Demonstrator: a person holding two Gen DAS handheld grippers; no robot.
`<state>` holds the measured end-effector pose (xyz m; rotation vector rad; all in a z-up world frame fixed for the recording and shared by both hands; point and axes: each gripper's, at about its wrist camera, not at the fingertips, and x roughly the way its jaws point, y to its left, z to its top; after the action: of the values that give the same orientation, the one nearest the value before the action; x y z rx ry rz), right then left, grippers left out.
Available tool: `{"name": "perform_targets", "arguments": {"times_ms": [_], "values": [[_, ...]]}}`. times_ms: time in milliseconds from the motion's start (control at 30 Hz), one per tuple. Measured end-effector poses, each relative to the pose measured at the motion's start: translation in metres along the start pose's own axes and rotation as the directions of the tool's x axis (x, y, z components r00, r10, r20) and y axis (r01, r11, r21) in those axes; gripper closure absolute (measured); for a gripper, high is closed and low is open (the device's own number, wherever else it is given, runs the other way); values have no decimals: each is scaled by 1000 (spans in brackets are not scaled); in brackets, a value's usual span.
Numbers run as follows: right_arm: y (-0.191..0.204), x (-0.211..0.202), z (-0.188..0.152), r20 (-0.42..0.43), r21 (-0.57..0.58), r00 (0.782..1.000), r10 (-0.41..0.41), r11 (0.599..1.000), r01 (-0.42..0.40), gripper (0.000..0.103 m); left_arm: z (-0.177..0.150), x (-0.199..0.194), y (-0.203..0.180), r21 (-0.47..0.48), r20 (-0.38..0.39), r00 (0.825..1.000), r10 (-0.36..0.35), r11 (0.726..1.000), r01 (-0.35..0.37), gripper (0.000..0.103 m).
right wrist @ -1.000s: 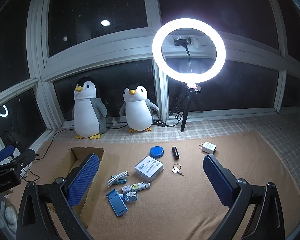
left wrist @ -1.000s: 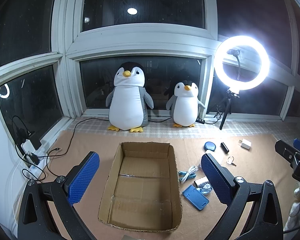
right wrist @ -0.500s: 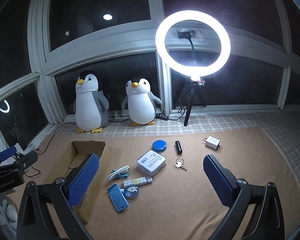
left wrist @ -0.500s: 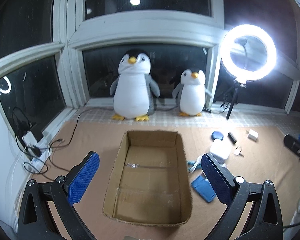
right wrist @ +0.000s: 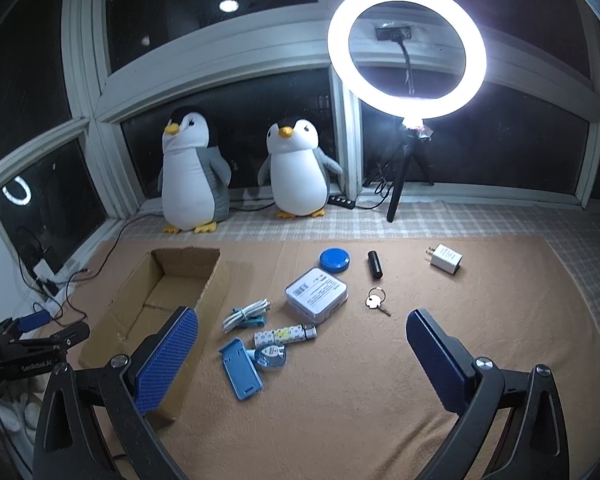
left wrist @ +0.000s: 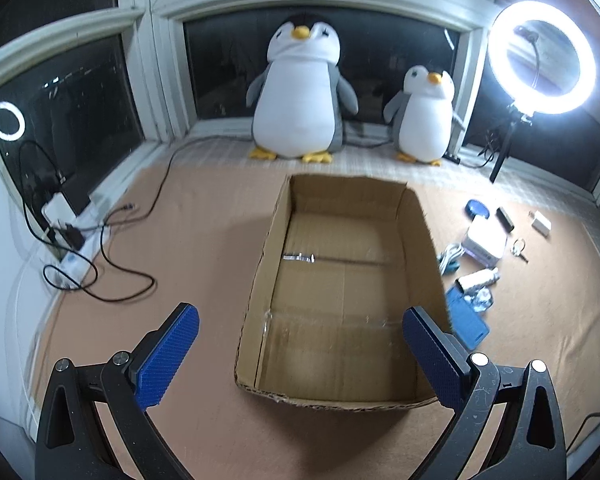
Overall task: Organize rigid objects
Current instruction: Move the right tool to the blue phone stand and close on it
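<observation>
An empty cardboard box (left wrist: 348, 400) (right wrist: 128, 308) lies open on the tan mat. To its right are scattered small items: a blue phone stand (right wrist: 240, 370), a patterned tube (right wrist: 284, 333), a tape roll (right wrist: 271, 356), a coiled white cable (right wrist: 246, 312), a white square box (right wrist: 316, 294), a blue round lid (right wrist: 334, 260), a black cylinder (right wrist: 375, 265), keys (right wrist: 377, 300) and a white charger (right wrist: 446, 258). My left gripper (left wrist: 300, 356) hangs open over the box's near end. My right gripper (right wrist: 302, 358) is open above the phone stand and tube, holding nothing.
Two plush penguins (right wrist: 188, 172) (right wrist: 298, 168) stand at the window. A lit ring light on a tripod (right wrist: 406, 46) stands at the back right. A power strip with black cables (left wrist: 72, 236) lies along the left wall. The other gripper's body (right wrist: 32, 356) shows at the far left.
The left gripper has moved forward and down over the box, which now looks larger. The right gripper has dropped closer to the scattered items. Both stay open.
</observation>
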<state>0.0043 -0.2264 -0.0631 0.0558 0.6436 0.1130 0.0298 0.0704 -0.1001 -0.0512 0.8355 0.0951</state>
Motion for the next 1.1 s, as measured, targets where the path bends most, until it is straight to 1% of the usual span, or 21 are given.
{"name": "perform_targets", "arguments": {"times_ms": [133,367,533,733,833,900,967,1033,1100], "values": [[3,12,-7,-44,-26,999,9,1000,-10,0,-7,15,3,-9,-49,999,-5,1000,5,0],[1,33,-24,-117,-41,993,-2,999,-3,0,-14,32,5,-11,-98,995,-1,1000,0,0],[-3,44,-30,-147,-36,989,-6,999,1,0,-18,39,6,-14,-116,993,2,1000,-4,1],[-1,56,-34,-181,-33,983,10,999,-16,1,-19,45,5,-9,-126,992,5,1000,-6,1],[4,62,-34,-195,-45,981,17,999,-26,3,-20,54,8,-16,-142,990,0,1000,-2,4],[7,65,-35,-204,-51,979,26,998,-37,3,-21,62,11,-28,-163,987,1,1000,-5,8],[11,69,-35,-214,-62,976,34,997,-48,3,-23,70,13,-34,-186,983,5,999,-12,15],[16,74,-36,-227,-75,973,41,995,-60,4,-25,76,16,-40,-198,980,6,999,-14,16],[21,79,-37,-242,-90,969,49,993,-73,8,-28,80,18,-40,-205,979,12,999,-21,20]]}}
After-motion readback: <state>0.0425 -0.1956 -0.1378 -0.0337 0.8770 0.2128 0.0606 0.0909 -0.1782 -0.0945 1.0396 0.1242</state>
